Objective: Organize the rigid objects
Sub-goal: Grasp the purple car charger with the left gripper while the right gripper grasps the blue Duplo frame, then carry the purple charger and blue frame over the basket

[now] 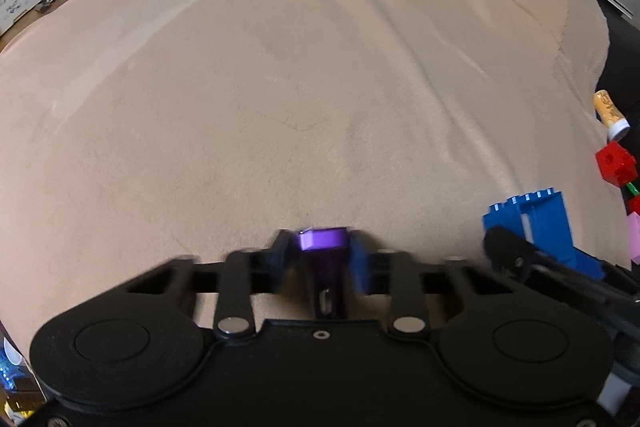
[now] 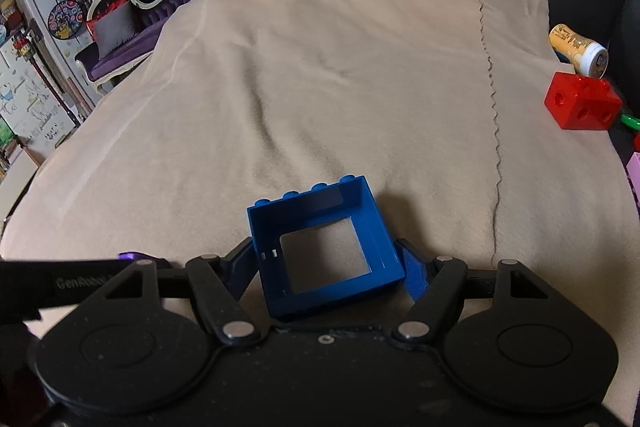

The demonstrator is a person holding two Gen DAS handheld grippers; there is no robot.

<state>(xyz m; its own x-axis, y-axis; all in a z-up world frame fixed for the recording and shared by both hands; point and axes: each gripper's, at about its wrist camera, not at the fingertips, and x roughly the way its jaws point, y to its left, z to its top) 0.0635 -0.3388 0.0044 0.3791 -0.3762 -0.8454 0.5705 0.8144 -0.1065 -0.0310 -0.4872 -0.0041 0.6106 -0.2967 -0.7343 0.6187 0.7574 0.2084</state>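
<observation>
While the left gripper (image 1: 323,251) clamps its fingers on a purple piece (image 1: 322,239), the right gripper (image 2: 326,265) has its fingers pressed against both sides of a blue frame block (image 2: 324,247).

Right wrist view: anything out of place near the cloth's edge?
Yes. A yellow bottle lies tipped on its side beside the red cube, off the tan cloth on the dark couch.
</observation>
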